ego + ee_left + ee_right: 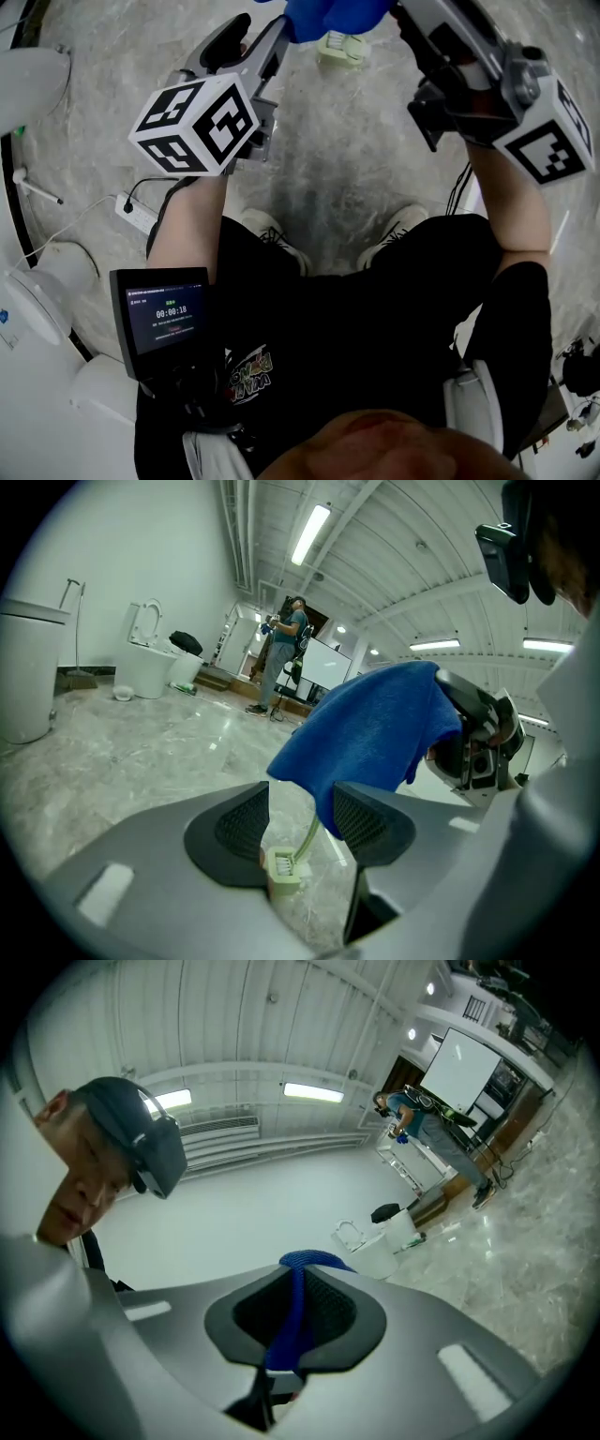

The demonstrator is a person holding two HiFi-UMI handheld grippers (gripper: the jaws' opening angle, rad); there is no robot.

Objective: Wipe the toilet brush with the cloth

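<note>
right gripper (298, 1283): clamps a fold of the blue cloth (375, 728), pads drawn narrow with only the fabric between them. holds the cloth raised at the top edge of the head view, just beside the tips of the left gripper (300, 822).

left gripper: stands with jaws moderately apart. in the left gripper view, shows the lower corner of the cloth hanging into the gap and overlapping the inner edge of the right-hand pad. shows the toilet brush (284, 864) in the same gap: pale green head low down, close against the left-hand pad, bristles in a short comb row. thin curved handle rises from the head and passes under the cloth. cannot confirm contact between the brush and either pad.

in the head view: places the brush head just below the cloth, between the two grippers, above the grey marbled floor (337, 159). carries the marker cube (197, 127) on the left gripper, nearest the camera. shows a white power strip (136, 214) on the floor at the left, with a cable running from it, and a small dark screen (161, 319) lit at the wearer's left side.

in the background of the left gripper view: white toilet (145, 658), lid raised, near the far wall; a standing person (281, 649) well beyond it.
</note>
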